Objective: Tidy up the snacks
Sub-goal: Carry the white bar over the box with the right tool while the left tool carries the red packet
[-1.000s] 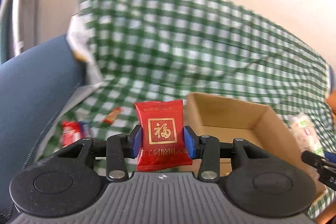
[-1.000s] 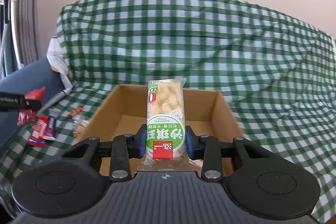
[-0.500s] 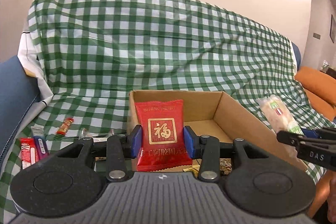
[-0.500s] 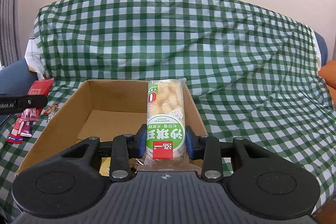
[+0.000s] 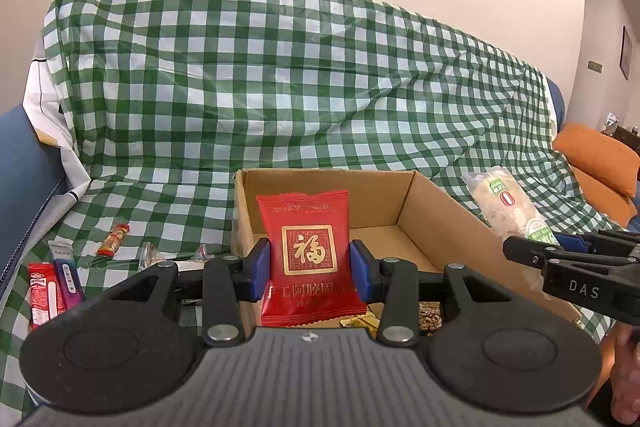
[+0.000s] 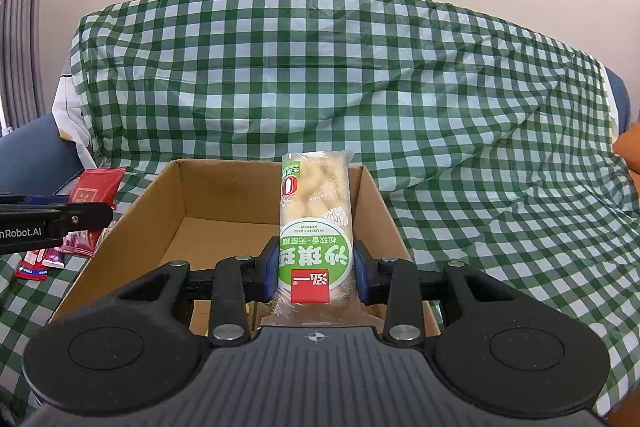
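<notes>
Between the left hand-held gripper (image 5: 310, 269) pads, red snack packet (image 5: 308, 247) clamped upright; right hand-held gripper (image 6: 316, 273) pinches the green-label pastry pack (image 6: 316, 223) low, long end cantilevered. Both sit near the cardboard box (image 5: 448, 223) front. Risks: pack droops or slips; grippers collide; packet lands outside the left wall, near loose snacks (image 5: 52, 285) at 9 o'clock.

Two snacks upright over an open box

Red packet (image 5: 310, 259) and green-labelled pastry pack (image 6: 316, 235) stand upright; cardboard box (image 6: 176, 211) lies toward 12 o'clock behind them.
</notes>
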{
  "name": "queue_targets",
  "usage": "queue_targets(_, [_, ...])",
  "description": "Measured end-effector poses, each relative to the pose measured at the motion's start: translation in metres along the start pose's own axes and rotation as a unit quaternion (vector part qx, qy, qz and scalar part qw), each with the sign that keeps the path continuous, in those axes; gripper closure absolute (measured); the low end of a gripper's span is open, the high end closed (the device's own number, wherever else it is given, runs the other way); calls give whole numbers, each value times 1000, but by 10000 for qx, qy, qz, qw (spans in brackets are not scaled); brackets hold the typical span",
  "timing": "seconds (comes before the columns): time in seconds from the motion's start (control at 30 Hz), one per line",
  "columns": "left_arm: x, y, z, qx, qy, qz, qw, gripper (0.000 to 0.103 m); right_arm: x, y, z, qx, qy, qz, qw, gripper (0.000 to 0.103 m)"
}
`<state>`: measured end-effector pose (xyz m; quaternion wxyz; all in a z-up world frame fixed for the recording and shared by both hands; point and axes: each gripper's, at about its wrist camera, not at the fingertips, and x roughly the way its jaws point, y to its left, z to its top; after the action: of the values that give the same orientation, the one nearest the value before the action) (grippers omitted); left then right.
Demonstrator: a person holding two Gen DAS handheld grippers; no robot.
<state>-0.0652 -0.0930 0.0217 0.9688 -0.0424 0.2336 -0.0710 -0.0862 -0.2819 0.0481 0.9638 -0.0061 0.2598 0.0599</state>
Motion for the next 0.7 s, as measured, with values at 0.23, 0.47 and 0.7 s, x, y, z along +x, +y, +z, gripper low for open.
queue_targets(0.23, [-1, -1, 0, 7, -19, -75, 10000, 57, 2, -4, 0, 24, 18, -49, 10000, 65])
queue_targets(0.47, [-1, -1, -1, 25, -21, -118, 9999, 57, 2, -4, -1, 19, 33, -74, 10000, 65])
queue_targets(0.7, [-2, -2, -2, 21, -40, -149, 9999, 57, 3, -4, -1, 13, 24, -56, 10000, 65])
